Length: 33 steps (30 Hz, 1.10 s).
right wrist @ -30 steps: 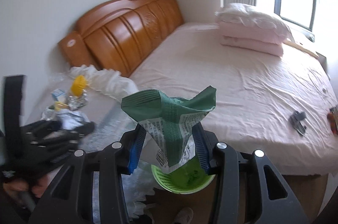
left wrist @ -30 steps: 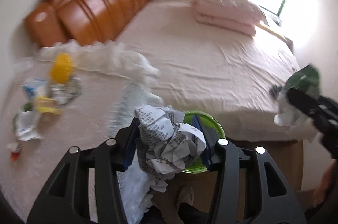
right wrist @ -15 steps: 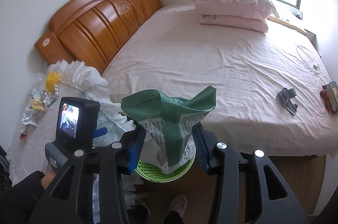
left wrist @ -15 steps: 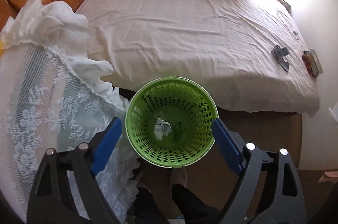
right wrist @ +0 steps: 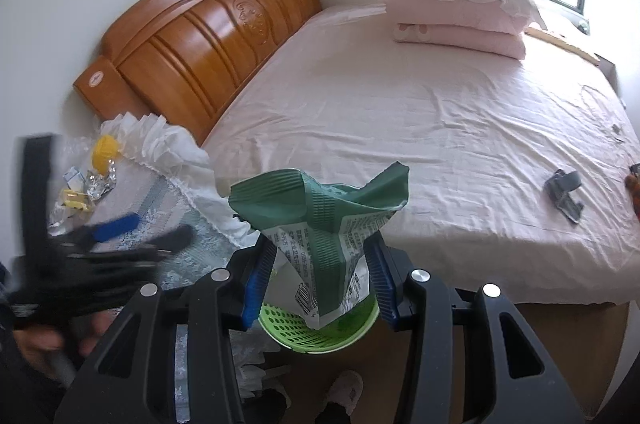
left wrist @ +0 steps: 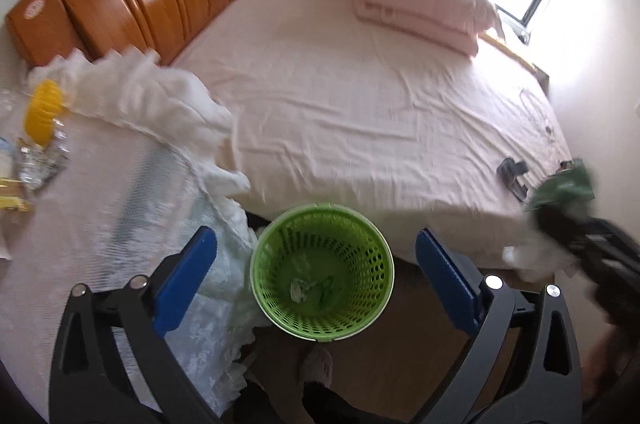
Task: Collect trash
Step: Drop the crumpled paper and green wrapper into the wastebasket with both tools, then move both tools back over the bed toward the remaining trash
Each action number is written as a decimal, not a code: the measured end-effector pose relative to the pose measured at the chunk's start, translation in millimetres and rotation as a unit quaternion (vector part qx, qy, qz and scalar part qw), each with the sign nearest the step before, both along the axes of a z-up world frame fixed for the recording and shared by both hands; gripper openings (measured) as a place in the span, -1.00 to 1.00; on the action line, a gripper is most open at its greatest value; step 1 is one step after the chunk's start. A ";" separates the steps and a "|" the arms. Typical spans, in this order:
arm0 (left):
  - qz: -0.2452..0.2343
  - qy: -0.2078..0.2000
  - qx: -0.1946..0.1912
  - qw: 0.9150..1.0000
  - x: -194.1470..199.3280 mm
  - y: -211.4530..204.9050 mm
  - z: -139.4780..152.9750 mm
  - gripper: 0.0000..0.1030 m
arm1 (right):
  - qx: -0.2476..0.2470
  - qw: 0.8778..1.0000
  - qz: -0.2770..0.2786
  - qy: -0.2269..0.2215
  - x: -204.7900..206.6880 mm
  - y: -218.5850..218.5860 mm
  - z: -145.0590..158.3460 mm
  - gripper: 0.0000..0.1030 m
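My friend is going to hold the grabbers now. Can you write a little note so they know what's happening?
Left gripper: empty, jaws just opened wide above the green basket.
Right gripper: shut on a green snack bag, held over the basket.
Done: crumpled paper and a green scrap lie in the basket, which stands on the floor beside the bed.
Left: drop the snack bag in. Then fetch the rest from the lace-covered table: yellow cap, foil wrapper, other small wrappers beside them.
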<state>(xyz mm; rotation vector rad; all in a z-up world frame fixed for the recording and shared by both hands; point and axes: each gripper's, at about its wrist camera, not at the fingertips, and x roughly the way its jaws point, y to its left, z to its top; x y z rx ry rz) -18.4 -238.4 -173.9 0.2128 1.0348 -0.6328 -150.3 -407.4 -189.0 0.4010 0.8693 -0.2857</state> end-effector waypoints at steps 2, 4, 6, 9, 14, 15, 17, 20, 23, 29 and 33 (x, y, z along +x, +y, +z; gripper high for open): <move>0.006 -0.012 0.000 1.000 -2.5 9.6 10.8 0.85 | 0.009 1.000 0.010 0.010 11.2 3.2 -15.7 -0.11; 0.015 -0.019 -0.001 1.000 -6.0 22.8 20.9 0.85 | 0.017 0.999 0.021 0.022 25.1 9.2 -34.0 -0.09; 0.028 -0.021 0.000 0.999 -8.0 33.4 25.9 0.85 | 0.020 0.998 0.036 0.041 40.3 18.5 -57.1 -0.08; 0.046 -0.012 -0.004 0.999 -10.7 50.0 29.7 0.85 | 0.024 0.996 0.055 0.068 57.6 32.5 -86.5 -0.03; 0.079 0.001 -0.003 0.997 -11.3 76.8 30.3 0.85 | 0.017 0.991 0.057 0.117 76.6 51.7 -125.6 0.67; 0.083 0.002 -0.003 0.997 -11.2 81.5 31.3 0.85 | 0.022 0.991 0.056 0.123 78.3 54.0 -125.7 0.68; 0.092 0.004 -0.006 0.996 -10.5 91.8 33.2 0.85 | 0.023 0.991 0.047 0.120 77.2 54.9 -117.6 0.74; 0.108 0.001 -0.022 0.994 -8.9 109.2 40.1 0.85 | 0.016 0.995 0.029 0.097 71.9 57.6 -84.2 0.86; 0.119 -0.007 -0.029 0.992 -7.2 121.2 46.8 0.85 | 0.004 0.998 0.022 0.064 66.2 62.8 -39.6 0.95; 0.133 -0.034 -0.044 0.990 -7.6 146.2 70.4 0.85 | -0.036 0.999 0.022 0.001 49.5 88.2 47.0 0.95; 0.137 -0.057 -0.050 0.988 -12.2 162.7 84.8 0.85 | -0.046 0.998 0.031 -0.014 44.3 106.4 71.3 0.95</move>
